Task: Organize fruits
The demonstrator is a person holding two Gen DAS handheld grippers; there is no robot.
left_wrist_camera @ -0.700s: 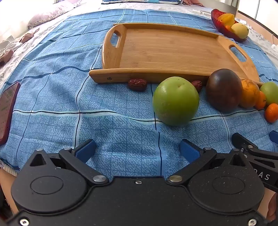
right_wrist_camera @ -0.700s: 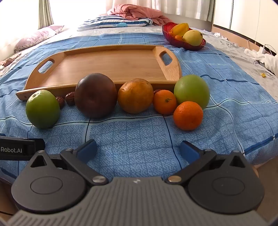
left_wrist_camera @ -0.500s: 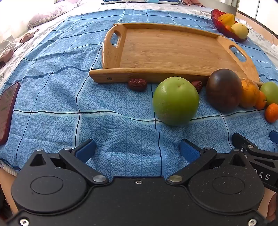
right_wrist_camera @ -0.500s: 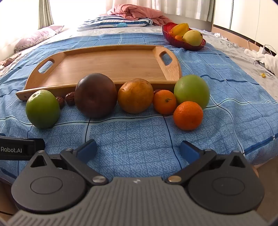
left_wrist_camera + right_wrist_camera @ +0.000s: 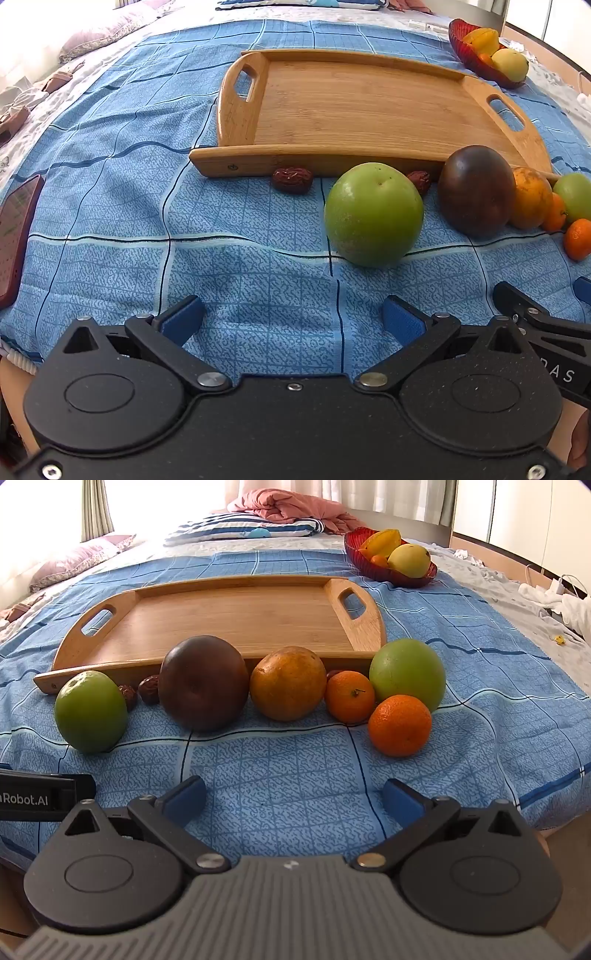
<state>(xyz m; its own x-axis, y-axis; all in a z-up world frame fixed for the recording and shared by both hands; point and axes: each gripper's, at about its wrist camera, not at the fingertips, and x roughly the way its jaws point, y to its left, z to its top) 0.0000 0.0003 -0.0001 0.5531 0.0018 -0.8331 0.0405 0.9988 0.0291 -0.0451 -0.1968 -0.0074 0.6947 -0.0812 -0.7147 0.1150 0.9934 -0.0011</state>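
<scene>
Right wrist view: round, smooth fruits (image 5: 203,686) line a bamboo tray (image 5: 229,616) (perhaps touching), both grippers' jaws wide, empty.

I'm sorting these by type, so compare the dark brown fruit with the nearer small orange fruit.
The dark brown fruit is clearly bigger than the small orange fruit. Its skin is smooth, deep brown; the orange one's is bright and dimpled. The brown fruit lies right against the wooden tray; the orange one lies further forward, touching a green fruit. Both are roundish and rest on the blue bedspread, outside the tray.
</scene>
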